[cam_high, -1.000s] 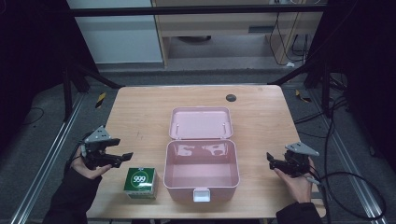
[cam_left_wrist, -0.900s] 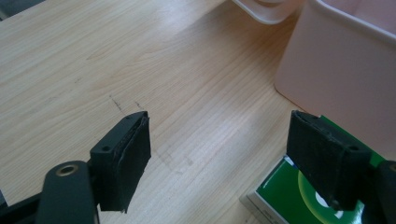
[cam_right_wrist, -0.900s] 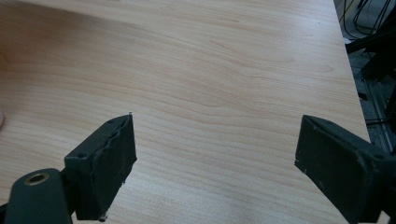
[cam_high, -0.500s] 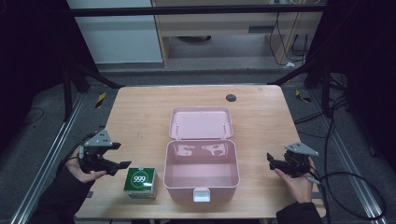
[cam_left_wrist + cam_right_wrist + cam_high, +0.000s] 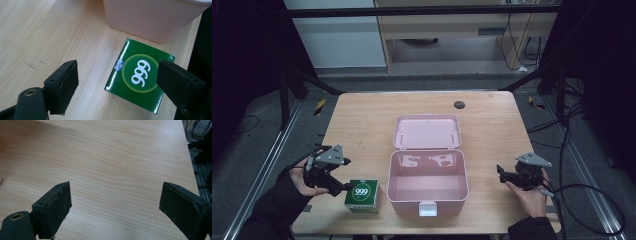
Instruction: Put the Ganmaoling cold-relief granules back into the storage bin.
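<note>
High view: wooden counter [image 5: 362, 120] fills mid frame, w/ a pink plastic case [image 5: 427, 182] lying open at centre; its lid [image 5: 427, 132] lies flat behind the base, toward the top of frame, and a small white latch [image 5: 427, 208] sits on the near edge. Case interior looks bare. A dark round spot [image 5: 459, 105] marks the counter in the upper centre.

Lower left of frame: left claw [image 5: 343, 186], held in a dark-sleeved hand [image 5: 302, 180], sits low over the counter, tips just beside a green "999" box [image 5: 362, 195]. Box stands on the counter just left of the case base, near the front edge. Left gripper view: green box at centre right, its top w/ yellow-green circle and white "999"; pink case wall at upper right, close to the box but w/ a strip of wood between them. Jaws wide apart, nothing gripped; right jaw overlaps the box's right edge in frame, left jaw well clear of it over bare wood. Can't tell if that jaw touches the box.

Lower right of frame: right claw [image 5: 501, 172] held in the other hand [image 5: 529, 192], right of the case, apart from it. Right gripper view: jaws spread wide over bare wood grain, holding nothing; counter edge and cables at upper right.
</note>
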Demonstrator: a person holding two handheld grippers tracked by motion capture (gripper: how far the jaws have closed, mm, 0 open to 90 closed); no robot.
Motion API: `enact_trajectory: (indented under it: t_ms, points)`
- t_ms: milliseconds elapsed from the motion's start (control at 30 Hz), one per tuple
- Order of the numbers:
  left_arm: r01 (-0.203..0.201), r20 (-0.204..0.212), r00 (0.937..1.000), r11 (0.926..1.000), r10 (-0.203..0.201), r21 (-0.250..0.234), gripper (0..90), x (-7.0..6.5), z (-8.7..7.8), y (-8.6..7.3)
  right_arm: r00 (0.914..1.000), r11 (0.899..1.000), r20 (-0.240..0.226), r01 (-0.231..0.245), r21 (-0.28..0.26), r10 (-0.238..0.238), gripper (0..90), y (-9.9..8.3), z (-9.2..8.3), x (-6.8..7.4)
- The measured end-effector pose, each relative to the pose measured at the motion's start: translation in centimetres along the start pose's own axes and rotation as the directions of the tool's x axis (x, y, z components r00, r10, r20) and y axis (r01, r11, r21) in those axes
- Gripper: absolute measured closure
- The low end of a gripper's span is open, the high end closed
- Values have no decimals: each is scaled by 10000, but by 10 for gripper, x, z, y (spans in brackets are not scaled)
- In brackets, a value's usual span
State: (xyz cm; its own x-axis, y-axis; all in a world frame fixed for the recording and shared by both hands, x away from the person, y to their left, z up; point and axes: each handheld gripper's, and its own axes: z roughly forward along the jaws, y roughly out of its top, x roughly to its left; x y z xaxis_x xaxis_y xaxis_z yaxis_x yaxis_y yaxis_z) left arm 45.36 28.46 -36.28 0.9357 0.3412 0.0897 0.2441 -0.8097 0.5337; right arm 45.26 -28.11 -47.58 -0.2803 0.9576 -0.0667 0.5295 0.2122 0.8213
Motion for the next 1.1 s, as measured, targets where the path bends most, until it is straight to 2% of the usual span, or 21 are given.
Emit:
enact_trajectory:
  t_ms: [333,467,600,967,1100]
  points:
    - [-636,363,9974,9969,619,458,108,-3,9,6,10000,9999,-55,57,110,-56,90,0,1,1]
    - [-1004,430,9943,9924,975,706,89,-6,12,8,10000,9999,-68,68,118,-67,85,0,1,2]
    - [-1182,475,9923,9892,1144,872,86,-7,13,10,9999,9999,-67,88,120,-87,84,0,1,2]
    - [-1829,841,9814,9730,1723,1408,75,-13,19,18,9998,9995,-142,168,259,-164,72,0,3,3]
    - [-1932,990,9789,9674,1788,1636,64,-14,23,20,9997,9994,-161,189,302,-184,68,0,3,3]
